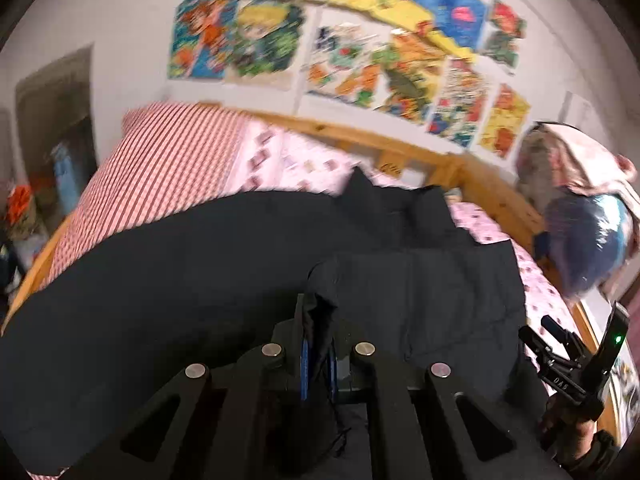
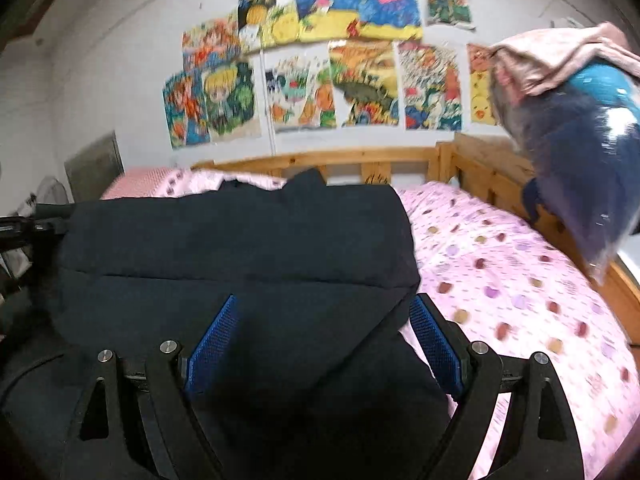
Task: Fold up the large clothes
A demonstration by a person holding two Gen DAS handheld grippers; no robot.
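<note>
A large dark garment (image 1: pixel 200 264) lies spread over the bed, partly folded into layers. In the left wrist view my left gripper (image 1: pixel 316 320) is shut on a raised fold of its fabric, which bunches up between the blue pads. The right wrist view shows the same garment (image 2: pixel 240 236) from the other side. My right gripper (image 2: pixel 324 300) hangs open just above its near right corner. The blue pads (image 2: pixel 212 344) stand wide apart and do not press on the cloth. The right gripper also appears at the lower right of the left wrist view (image 1: pixel 560 352), held by a hand.
The bed has a pink dotted sheet (image 2: pixel 500 272) and a wooden frame (image 2: pixel 360 160). A red-striped pillow (image 1: pixel 168 160) lies at its left end. A blue bundle under a pink cloth (image 2: pixel 580 132) hangs over the right bedpost. Colourful posters (image 2: pixel 320 80) cover the wall.
</note>
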